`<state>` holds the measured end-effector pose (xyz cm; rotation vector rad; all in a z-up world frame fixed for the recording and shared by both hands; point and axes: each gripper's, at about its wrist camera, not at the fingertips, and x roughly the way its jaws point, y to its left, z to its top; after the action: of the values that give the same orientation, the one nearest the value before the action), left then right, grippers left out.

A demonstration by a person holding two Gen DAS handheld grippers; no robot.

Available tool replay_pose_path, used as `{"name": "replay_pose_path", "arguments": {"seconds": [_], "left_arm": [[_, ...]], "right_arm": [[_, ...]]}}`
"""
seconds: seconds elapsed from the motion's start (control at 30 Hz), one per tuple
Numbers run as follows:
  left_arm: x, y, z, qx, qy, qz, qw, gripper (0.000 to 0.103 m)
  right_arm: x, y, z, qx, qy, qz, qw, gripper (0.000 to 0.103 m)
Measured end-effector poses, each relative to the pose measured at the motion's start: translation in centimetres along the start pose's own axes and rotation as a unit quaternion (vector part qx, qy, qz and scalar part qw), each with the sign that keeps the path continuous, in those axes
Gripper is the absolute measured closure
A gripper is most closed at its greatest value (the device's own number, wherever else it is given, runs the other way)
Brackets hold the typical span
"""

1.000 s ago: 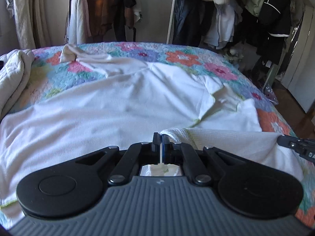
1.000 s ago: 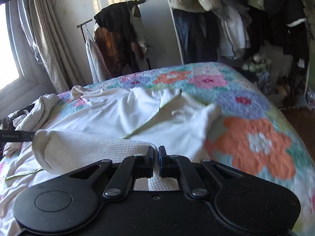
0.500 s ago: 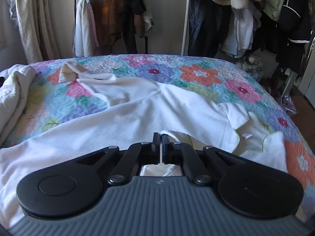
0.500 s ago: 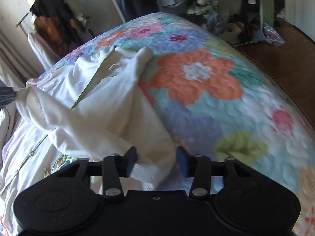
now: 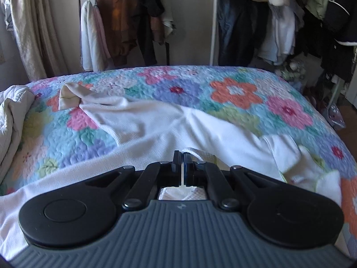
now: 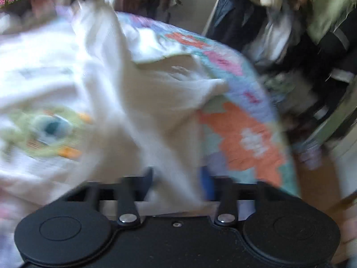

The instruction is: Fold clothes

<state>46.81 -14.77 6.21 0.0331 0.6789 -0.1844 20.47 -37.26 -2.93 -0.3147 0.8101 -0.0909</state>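
A white long-sleeved shirt (image 5: 142, 143) lies spread on the flowered quilt (image 5: 234, 93). One sleeve (image 5: 125, 109) stretches toward the far left of the bed. My left gripper (image 5: 183, 156) is shut on a ribbed white cuff (image 5: 198, 153) held just above the shirt body. In the blurred right wrist view my right gripper (image 6: 178, 178) is open, its jaws wide apart with a fold of the white shirt (image 6: 142, 102) draped loosely between them. A green printed motif (image 6: 44, 131) shows on the shirt at the left.
A bunched pale duvet (image 5: 11, 120) lies at the bed's left edge. Clothes racks with hanging garments (image 5: 125, 22) stand behind the bed, more (image 5: 290, 22) at the right. Bare floor (image 6: 316, 183) lies off the bed's right side.
My right gripper opened and let go of the cuff end, then swung fast, blurring its view. My left gripper carried its cuff farther across the shirt toward the far side.
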Motion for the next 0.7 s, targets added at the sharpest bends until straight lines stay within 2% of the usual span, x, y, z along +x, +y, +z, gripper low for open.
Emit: {"name": "replay_pose_path", "arguments": {"seconds": [0.03, 0.1, 0.13, 0.17, 0.23, 0.3, 0.43, 0.47, 0.53, 0.6, 0.67, 0.7], "left_arm": [[0.6, 0.2, 0.2, -0.003, 0.007, -0.003, 1.0000, 0.101], [2.1, 0.1, 0.6, 0.004, 0.023, -0.009, 0.9997, 0.101], [2.9, -0.3, 0.7, 0.020, 0.032, -0.007, 0.9993, 0.101], [3.6, -0.8, 0.9, 0.034, 0.035, -0.002, 0.9988, 0.101], [4.7, -1.7, 1.0, 0.055, 0.033, -0.010, 0.9979, 0.101], [6.0, -2.5, 1.1, 0.065, 0.032, -0.021, 0.9971, 0.101], [9.1, -3.4, 0.7, 0.061, 0.061, -0.042, 0.9954, 0.101], [9.8, -3.6, 0.6, 0.062, 0.069, -0.041, 0.9949, 0.101], [10.8, -3.7, 0.6, 0.074, 0.069, -0.039, 0.9941, 0.101], [11.2, -3.4, 1.0, 0.083, 0.059, -0.026, 0.9945, 0.101], [11.1, -2.5, 1.5, 0.071, 0.051, -0.023, 0.9959, 0.101], [11.0, -1.8, 1.8, 0.063, 0.051, -0.025, 0.9964, 0.101]], "right_arm": [[0.2, -1.2, -0.1, 0.038, -0.006, 0.014, 0.999, 0.095], [-0.4, -3.9, -0.8, 0.129, -0.040, 0.039, 0.990, 0.096], [-1.0, -4.7, -1.2, 0.157, -0.055, 0.031, 0.986, 0.096], [-1.5, -5.3, -1.5, 0.171, -0.067, 0.023, 0.983, 0.102], [-1.9, -6.1, -2.4, 0.198, -0.082, 0.030, 0.976, 0.102], [-1.2, -7.1, -3.3, 0.229, -0.069, 0.045, 0.970, 0.102], [0.2, -7.8, -3.9, 0.260, -0.049, 0.065, 0.962, 0.101], [0.1, -7.6, -3.8, 0.260, -0.054, 0.074, 0.961, 0.095], [-0.4, -6.9, -3.6, 0.237, -0.075, 0.086, 0.965, 0.092], [-0.8, -6.0, -3.1, 0.212, -0.090, 0.103, 0.968, 0.080], [-0.6, -5.0, -2.4, 0.188, -0.094, 0.124, 0.970, 0.067], [-0.5, -4.5, -2.1, 0.176, -0.096, 0.135, 0.970, 0.064]]}}
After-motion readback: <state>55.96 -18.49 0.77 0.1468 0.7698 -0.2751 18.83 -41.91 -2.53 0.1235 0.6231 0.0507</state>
